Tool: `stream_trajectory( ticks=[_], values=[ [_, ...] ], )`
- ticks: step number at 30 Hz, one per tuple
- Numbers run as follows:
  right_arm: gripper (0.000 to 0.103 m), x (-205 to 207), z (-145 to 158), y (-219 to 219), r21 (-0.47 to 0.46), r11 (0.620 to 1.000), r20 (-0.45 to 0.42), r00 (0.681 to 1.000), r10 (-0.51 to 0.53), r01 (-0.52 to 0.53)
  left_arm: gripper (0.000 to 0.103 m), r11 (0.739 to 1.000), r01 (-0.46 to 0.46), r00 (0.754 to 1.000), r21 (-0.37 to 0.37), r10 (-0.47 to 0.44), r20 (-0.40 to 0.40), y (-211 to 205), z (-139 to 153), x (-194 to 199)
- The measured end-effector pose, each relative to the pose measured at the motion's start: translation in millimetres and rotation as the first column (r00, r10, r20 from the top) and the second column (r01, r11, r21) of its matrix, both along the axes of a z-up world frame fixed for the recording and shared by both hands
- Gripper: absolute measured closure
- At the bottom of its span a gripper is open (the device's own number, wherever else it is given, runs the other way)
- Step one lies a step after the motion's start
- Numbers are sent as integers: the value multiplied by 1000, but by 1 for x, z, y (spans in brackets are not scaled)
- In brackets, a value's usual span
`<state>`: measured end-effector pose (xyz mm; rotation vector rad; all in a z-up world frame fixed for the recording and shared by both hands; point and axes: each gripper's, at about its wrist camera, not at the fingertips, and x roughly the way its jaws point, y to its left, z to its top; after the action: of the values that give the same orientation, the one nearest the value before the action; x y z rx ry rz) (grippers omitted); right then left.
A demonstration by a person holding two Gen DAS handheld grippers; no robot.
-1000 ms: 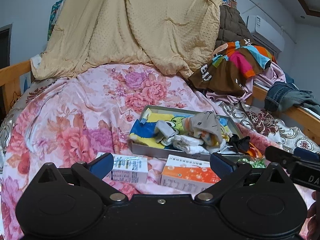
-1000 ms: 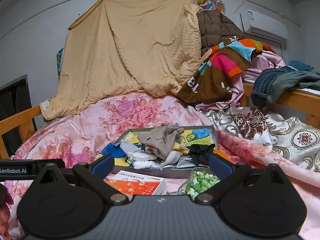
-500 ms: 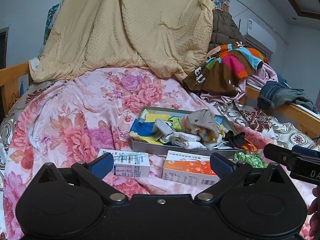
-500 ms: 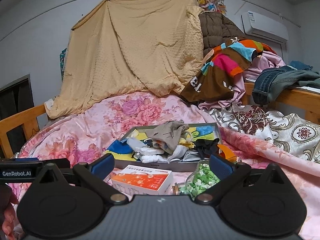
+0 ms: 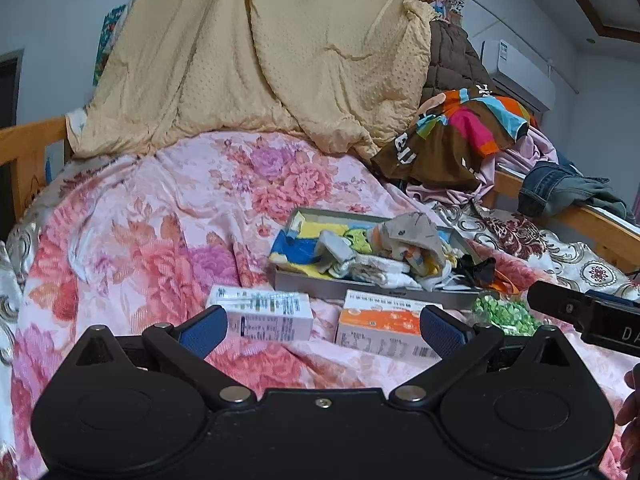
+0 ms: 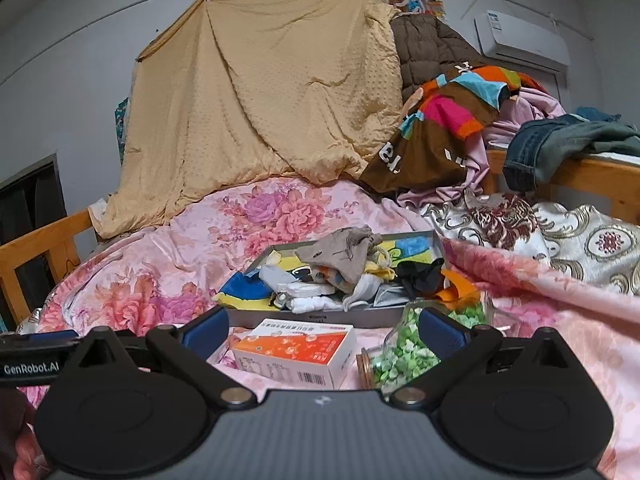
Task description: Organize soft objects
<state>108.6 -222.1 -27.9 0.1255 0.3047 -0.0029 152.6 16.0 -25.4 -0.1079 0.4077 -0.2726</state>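
A shallow grey tray [image 5: 320, 284] [image 6: 320, 317] lies on a pink floral quilt, heaped with soft things: a beige cloth pouch [image 5: 412, 234] [image 6: 344, 250], white socks [image 5: 384, 268] [image 6: 312, 300], a black cloth [image 6: 420, 276] and a blue-yellow cloth [image 5: 296, 250]. My left gripper [image 5: 323, 326] hovers open in front of the tray, above two cartons, holding nothing. My right gripper [image 6: 323, 328] is open too, over the orange carton and a jar, nothing between its fingers.
A white carton [image 5: 264, 314] and an orange-white carton [image 5: 384, 328] [image 6: 296, 354] lie before the tray. A jar of green pieces [image 6: 404, 354] lies on its side. Clothes pile [image 6: 452, 120] at back right, a tan blanket [image 5: 256, 60] hangs behind, wooden rails [image 6: 36, 248] at the sides.
Both grippers have pulled back and risen slightly, so the tray sits farther off and the cartons and jar show more fully. Jaws stay open and nothing was picked up.
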Motion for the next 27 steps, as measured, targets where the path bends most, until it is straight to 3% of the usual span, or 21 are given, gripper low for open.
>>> stream_trajectory(
  ticks=[7,14,27],
  values=[
    [0,-4,-10,3,-13,1000,-23,999,-23,23,1,1000,-6,1000,16,6,-18,4,-17,-7],
    [0,-21,-16,3,-22,998,-32,998,-52,52,1,999,-44,998,-28,42,-56,1,-24,-17],
    [0,-57,-17,7,-46,996,-20,997,-75,74,1,994,-106,994,-17,106,-25,2,-20,-50]
  ],
)
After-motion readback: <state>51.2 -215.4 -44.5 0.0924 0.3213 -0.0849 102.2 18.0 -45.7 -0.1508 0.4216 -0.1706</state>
